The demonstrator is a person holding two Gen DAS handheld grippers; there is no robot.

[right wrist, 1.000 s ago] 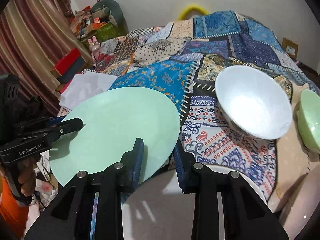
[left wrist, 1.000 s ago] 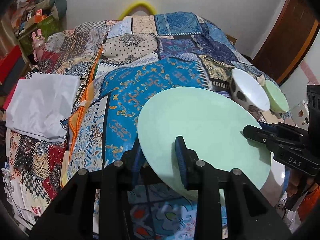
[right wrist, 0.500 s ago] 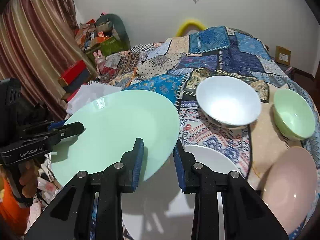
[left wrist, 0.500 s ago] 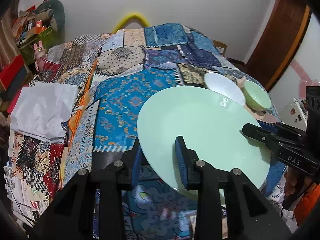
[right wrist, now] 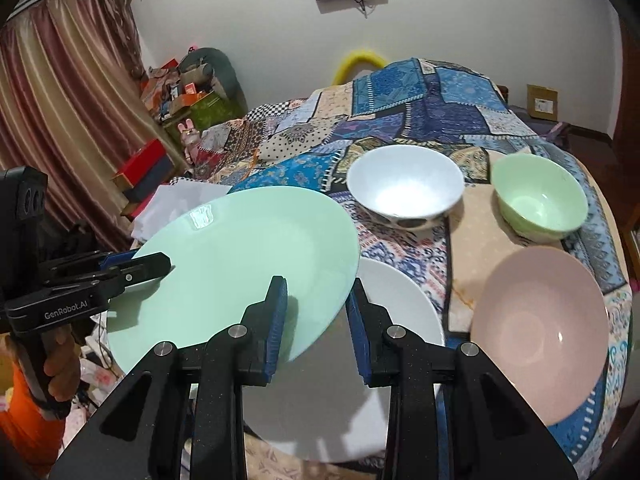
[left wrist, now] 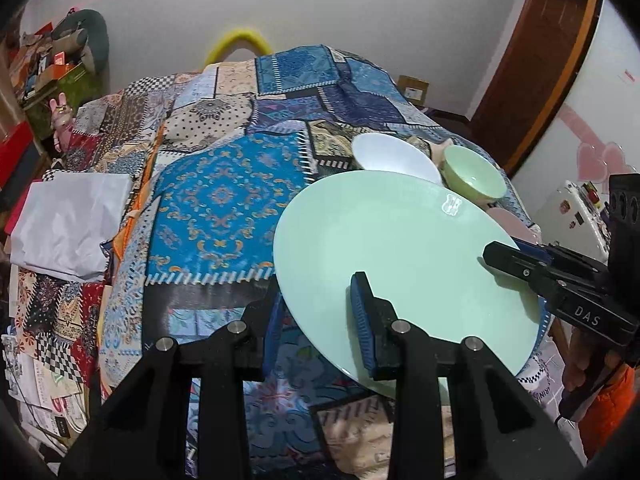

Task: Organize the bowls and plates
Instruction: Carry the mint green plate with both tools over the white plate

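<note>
Left wrist view. Left tool (left wrist: 316,320): black frame, blue ribbed pads, jaws nearly closed on the near rim of the mint-green plate (left wrist: 400,248), one pad above it, the other beneath. Plate: round, smooth, glossy, tilted, held clear above the patchwork cloth (left wrist: 216,204). Right tool (left wrist: 520,254): clamped on the plate's right edge, lettered "DAS" on its black body; a hand in an orange sleeve (left wrist: 600,404) holds its grip. Beyond the plate: white bowl (left wrist: 392,156) and pale-green bowl (left wrist: 474,176), side by side on the cloth. Folded white fabric (left wrist: 68,220) at left.

Right wrist view. Right tool (right wrist: 318,316): jaws close-set, gripping the plate's (right wrist: 240,276) lower right rim. Left tool (right wrist: 140,264): pinching the opposite edge, marked "GenRobot.AI". Under the plate's edge: flat white plate (right wrist: 400,312) on the cloth. White bowl (right wrist: 404,184), spotted outside. Pale-green bowl (right wrist: 538,200), plain. Pink bowl (right wrist: 536,324), wide, matte, nearest right.
</note>
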